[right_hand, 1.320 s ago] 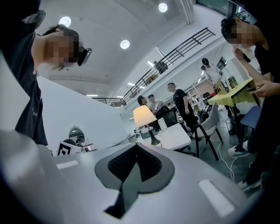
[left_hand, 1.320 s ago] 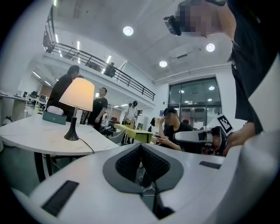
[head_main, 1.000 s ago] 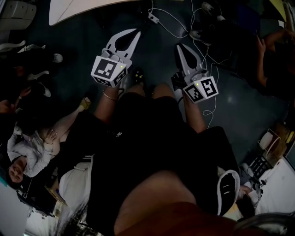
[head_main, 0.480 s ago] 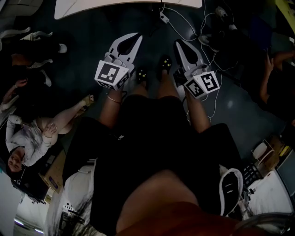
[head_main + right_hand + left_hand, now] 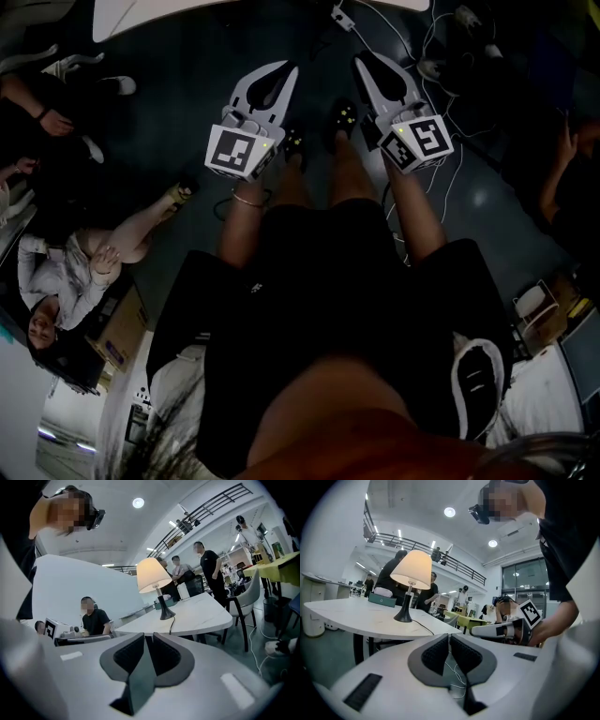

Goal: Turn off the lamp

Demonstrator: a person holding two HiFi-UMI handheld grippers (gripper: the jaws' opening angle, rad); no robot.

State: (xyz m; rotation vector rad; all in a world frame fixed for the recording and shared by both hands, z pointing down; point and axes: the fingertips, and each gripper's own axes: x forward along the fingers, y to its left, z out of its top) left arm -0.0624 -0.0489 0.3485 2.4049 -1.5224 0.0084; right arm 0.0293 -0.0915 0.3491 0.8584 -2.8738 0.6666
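A table lamp [image 5: 412, 573] with a cream shade and a black stem and foot stands on a white table [image 5: 351, 616]; it shows too in the right gripper view, lamp [image 5: 153, 576] on table [image 5: 197, 616]. Its dark cord [image 5: 425, 627] trails over the tabletop. Both grippers are held low in front of the table, well short of the lamp. My left gripper [image 5: 284, 70] is shut and empty. My right gripper [image 5: 361, 62] has a narrow gap between its tips; its jaws have just been opening, with nothing between them.
White cables [image 5: 412, 33] lie on the dark floor ahead. Seated people [image 5: 66, 281] are at the left. A green box [image 5: 382, 600] sits on the table. People [image 5: 211, 571] stand behind it, beside a grey chair [image 5: 251, 597].
In the head view both grippers have moved up the picture towards the table edge and drawn level with each other. The wearer's feet have come into sight between them.
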